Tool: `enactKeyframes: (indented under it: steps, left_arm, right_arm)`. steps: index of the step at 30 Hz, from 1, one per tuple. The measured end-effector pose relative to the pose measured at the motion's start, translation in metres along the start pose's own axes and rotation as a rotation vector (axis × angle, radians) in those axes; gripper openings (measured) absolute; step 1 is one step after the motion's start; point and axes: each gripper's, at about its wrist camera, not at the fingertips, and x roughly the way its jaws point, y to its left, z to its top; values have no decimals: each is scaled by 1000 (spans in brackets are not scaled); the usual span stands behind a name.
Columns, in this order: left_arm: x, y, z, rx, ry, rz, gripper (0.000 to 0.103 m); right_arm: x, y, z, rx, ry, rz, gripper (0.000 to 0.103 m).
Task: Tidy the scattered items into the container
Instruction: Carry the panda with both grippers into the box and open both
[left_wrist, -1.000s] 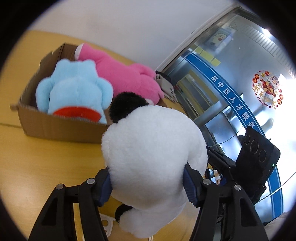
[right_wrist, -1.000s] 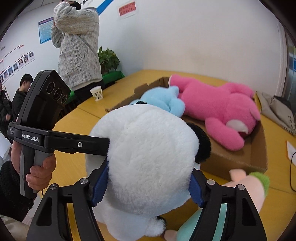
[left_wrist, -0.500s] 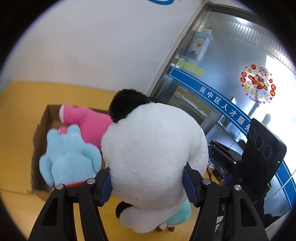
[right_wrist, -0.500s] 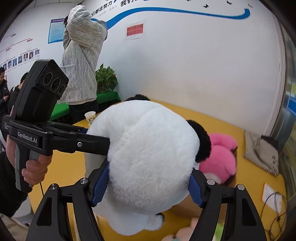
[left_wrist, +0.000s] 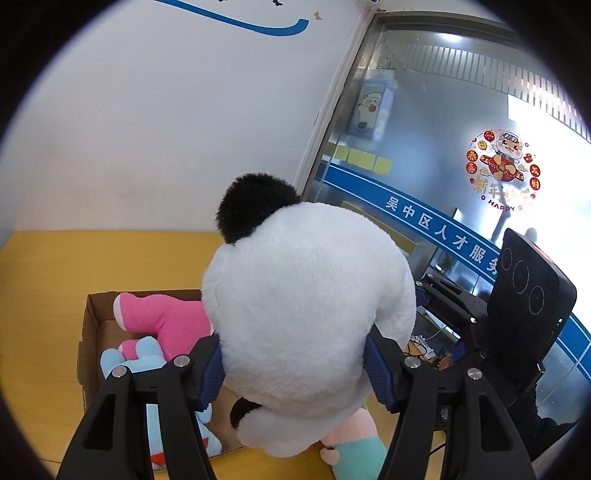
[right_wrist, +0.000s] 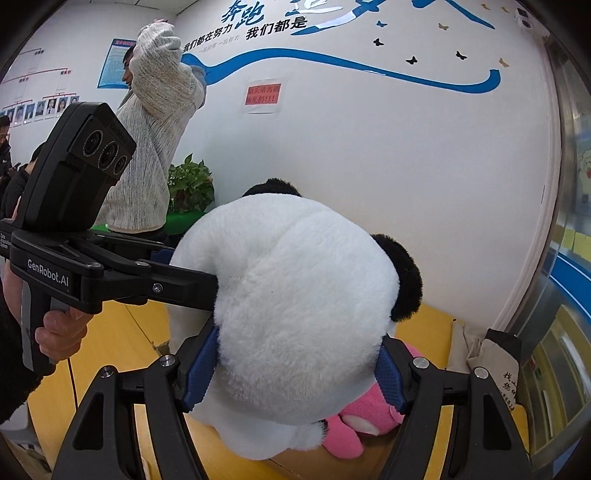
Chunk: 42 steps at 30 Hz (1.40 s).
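Observation:
A big white plush panda (left_wrist: 306, 314) with black ears hangs in the air, gripped from two sides. My left gripper (left_wrist: 293, 369) is shut on its head, blue pads pressed into the fur. My right gripper (right_wrist: 291, 373) is shut on the same panda (right_wrist: 295, 302) from the other side. Below lies the open cardboard box (left_wrist: 85, 332) on the yellow table, holding a pink plush (left_wrist: 166, 321) and a light blue plush (left_wrist: 147, 365). The pink plush (right_wrist: 364, 417) also shows under the panda in the right wrist view. The panda hides most of the box.
A small pink and teal plush (left_wrist: 351, 443) lies on the table by the box's near corner. A person in a grey sweater (right_wrist: 155, 147) stands beyond the table near a potted plant (right_wrist: 190, 188). A beige bag (right_wrist: 487, 354) sits at the table's far right. Glass doors (left_wrist: 424, 147) stand to the right.
Both grippers have risen with the panda held between them. The box and the plush toys in it have dropped lower in both views, and more wall shows.

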Motion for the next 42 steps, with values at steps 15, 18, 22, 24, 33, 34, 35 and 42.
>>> enactKeyframes:
  steps: [15, 18, 22, 24, 33, 34, 35, 42]
  left_arm:
    - [76, 63, -26, -143, 96, 45, 63]
    - [93, 78, -38, -177, 132, 61, 63]
    - [116, 99, -57, -224, 196, 96, 63]
    - [127, 110, -70, -267, 234, 109, 63]
    - [146, 121, -105, -333, 297, 159, 63]
    - [145, 121, -104, -335, 302, 164, 63]
    - [145, 120, -103, -336, 307, 169, 63]
    - [135, 115, -104, -317, 307, 201, 73]
  right_arm:
    - [78, -37, -42, 82, 69, 56, 78]
    - [99, -43, -57, 98, 98, 73, 78]
    - [131, -48, -81, 147, 148, 111, 78]
    - [147, -50, -95, 167, 187, 132, 78]
    - [187, -45, -135, 169, 416, 140, 79]
    - [187, -45, -136, 174, 416, 141, 79]
    - [188, -46, -136, 182, 416, 141, 79]
    - [185, -47, -132, 178, 408, 121, 85]
